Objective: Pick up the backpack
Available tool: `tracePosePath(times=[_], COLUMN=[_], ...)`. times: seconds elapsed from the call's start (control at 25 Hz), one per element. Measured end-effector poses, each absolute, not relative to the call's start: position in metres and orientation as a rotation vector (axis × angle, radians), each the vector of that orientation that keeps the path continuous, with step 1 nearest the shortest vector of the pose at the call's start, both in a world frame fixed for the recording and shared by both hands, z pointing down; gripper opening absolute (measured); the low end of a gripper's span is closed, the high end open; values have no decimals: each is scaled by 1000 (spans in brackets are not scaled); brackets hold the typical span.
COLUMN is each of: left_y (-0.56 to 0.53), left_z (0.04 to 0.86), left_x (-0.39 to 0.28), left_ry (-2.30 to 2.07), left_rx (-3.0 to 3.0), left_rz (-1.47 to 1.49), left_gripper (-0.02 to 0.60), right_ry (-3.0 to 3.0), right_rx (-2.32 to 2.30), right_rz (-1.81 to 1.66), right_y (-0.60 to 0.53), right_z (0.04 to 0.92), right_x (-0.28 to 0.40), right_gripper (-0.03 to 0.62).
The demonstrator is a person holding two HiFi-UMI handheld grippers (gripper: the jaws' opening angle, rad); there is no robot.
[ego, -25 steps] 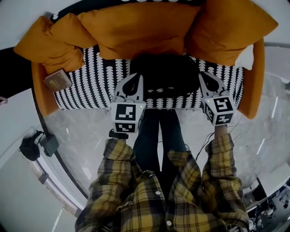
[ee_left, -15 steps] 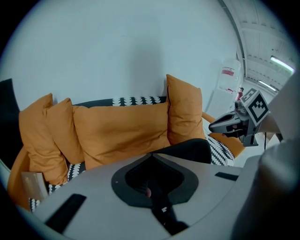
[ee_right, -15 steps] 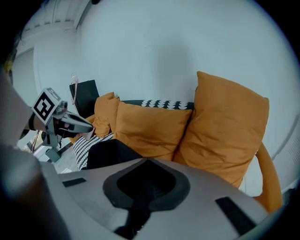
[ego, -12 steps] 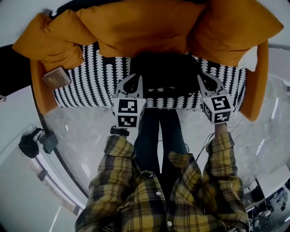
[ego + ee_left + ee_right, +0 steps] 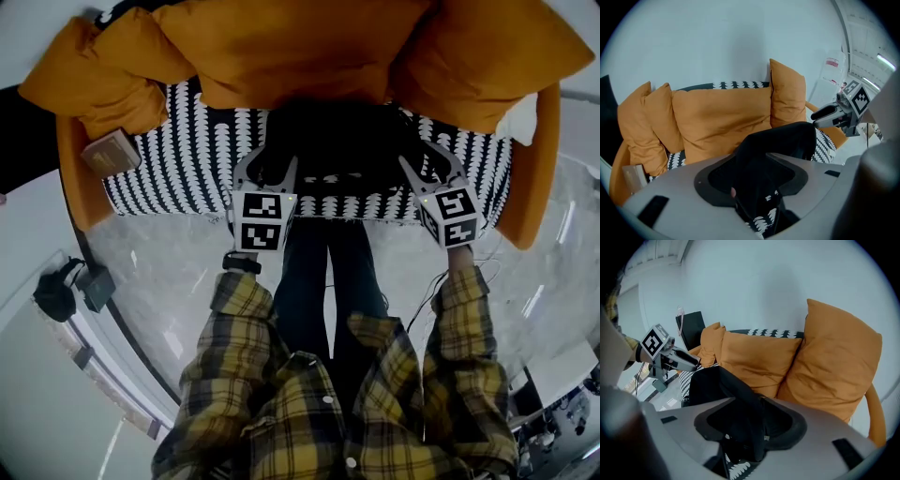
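Note:
The black backpack [image 5: 333,145] stands on the patterned sofa seat against the orange cushions. My left gripper [image 5: 265,169] is at its left side and my right gripper [image 5: 427,164] at its right side, both pointing down at it. Both have just been opening their jaws, and these now stand spread. In the left gripper view the backpack's [image 5: 778,145] black fabric lies between the jaws of the left gripper [image 5: 752,180]. The right gripper view shows the same for the right gripper [image 5: 750,427], with the backpack's [image 5: 722,390] edge in the gap. No pad visibly presses on it.
The sofa [image 5: 187,169] has a black-and-white seat, orange arms and big orange cushions [image 5: 291,56] behind the backpack. A small brown box [image 5: 111,152] lies on the seat's left end. A black device with cables [image 5: 56,291] sits on the floor at left.
Both grippers have sunk towards the backpack's sides. Their jaws, shut in the earlier frames, now stand spread around its edges.

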State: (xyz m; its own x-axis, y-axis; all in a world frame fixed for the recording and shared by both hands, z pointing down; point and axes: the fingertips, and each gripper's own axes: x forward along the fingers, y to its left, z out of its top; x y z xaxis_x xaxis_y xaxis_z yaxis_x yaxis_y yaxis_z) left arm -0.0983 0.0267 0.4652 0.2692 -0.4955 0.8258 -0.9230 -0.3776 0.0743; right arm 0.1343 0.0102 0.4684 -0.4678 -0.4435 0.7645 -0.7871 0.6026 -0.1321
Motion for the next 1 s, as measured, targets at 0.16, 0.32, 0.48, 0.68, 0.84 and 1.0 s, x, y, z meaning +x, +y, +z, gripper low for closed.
tracePosePath(times=[0.16, 0.32, 0.48, 0.68, 0.84, 1.0], left_y=[32, 35, 43, 47, 47, 47], left_z=[480, 496, 516, 536, 553, 558], left_x=[-102, -109, -108, -113, -112, -109], left_ry=[-1254, -1227, -1180, -1149, -1115, -1087], left_rx=[1957, 1917, 1912, 1889, 1881, 1892], left_rz=[1039, 1064, 1122, 1164, 1182, 1195], left_gripper=[250, 278, 307, 313, 316, 319], right_ry=[-2109, -2104, -2092, -2046, -2024, -2013], right_rx=[951, 929, 923, 892, 870, 861], right_rz=[630, 672, 695, 731, 743, 748], right_y=[13, 12, 14, 17, 18, 19], right_z=[478, 491, 509, 533, 553, 558], right_x=[138, 135, 140, 141, 142, 143], right_gripper=[228, 275, 293, 305, 310, 310])
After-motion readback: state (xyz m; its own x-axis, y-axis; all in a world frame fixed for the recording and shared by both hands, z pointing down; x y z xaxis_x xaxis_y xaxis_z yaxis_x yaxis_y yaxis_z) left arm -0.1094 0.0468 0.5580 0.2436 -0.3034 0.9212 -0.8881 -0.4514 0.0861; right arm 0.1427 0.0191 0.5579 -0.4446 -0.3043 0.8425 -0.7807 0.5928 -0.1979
